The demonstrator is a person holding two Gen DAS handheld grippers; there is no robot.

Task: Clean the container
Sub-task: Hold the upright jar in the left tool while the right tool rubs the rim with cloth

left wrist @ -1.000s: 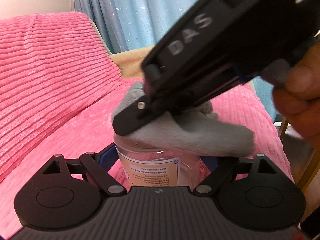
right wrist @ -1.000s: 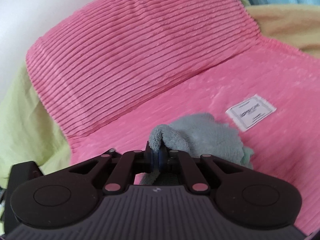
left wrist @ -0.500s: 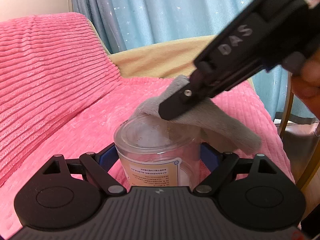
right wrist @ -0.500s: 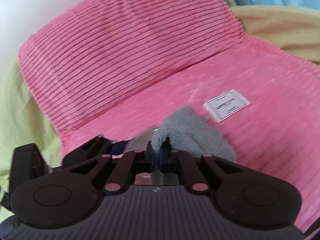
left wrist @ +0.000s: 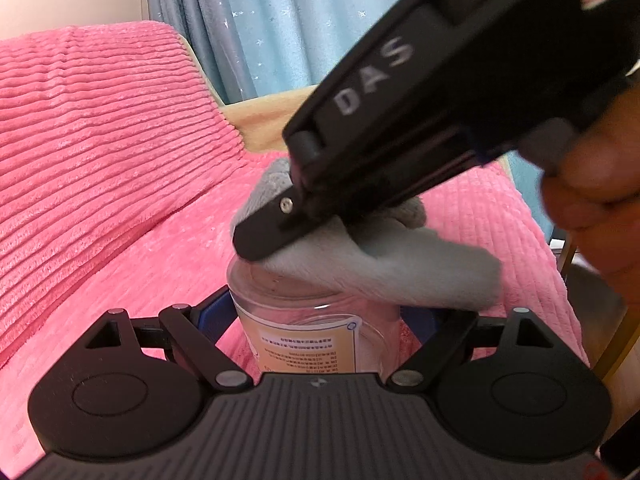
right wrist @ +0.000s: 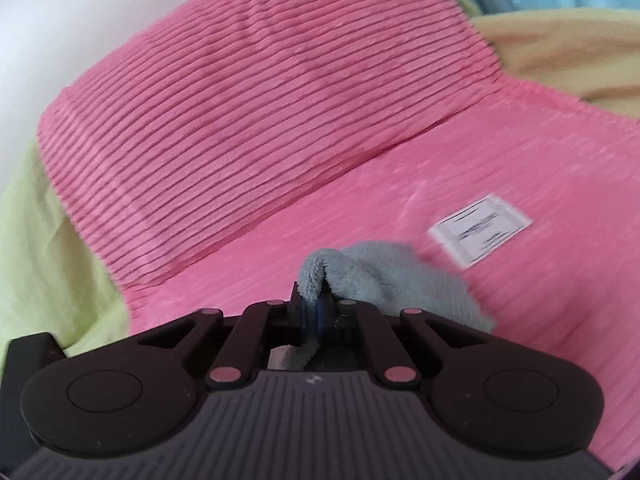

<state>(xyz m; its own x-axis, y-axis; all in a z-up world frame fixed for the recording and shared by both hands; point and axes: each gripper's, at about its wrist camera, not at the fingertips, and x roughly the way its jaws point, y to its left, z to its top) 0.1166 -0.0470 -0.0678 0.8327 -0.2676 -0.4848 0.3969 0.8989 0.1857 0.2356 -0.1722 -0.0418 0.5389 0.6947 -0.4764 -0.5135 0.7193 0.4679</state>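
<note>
A clear plastic container (left wrist: 304, 344) with a printed label stands upright between the fingers of my left gripper (left wrist: 318, 314), which is shut on its sides. My right gripper (left wrist: 260, 240) reaches in from the upper right, held by a person's hand (left wrist: 592, 208). Its jaws are closing tight on a grey fluffy cloth (left wrist: 384, 264). The cloth lies across the right part of the container's top, while the left part of the top shows. In the right wrist view the cloth (right wrist: 400, 280) bulges out past the pressed-together pads of the right gripper (right wrist: 314, 312), hiding the container.
All this is over a pink ribbed blanket (left wrist: 120, 184) on a sofa with a pink back cushion (right wrist: 248, 92). A white tag (right wrist: 480, 228) lies on the blanket. A blue curtain (left wrist: 272, 28) hangs behind, and a gold chair leg (left wrist: 616, 352) stands at the right.
The right gripper and cloth swung off to the container's right rim half a second ago, then came back left over its top. The left gripper kept its hold.
</note>
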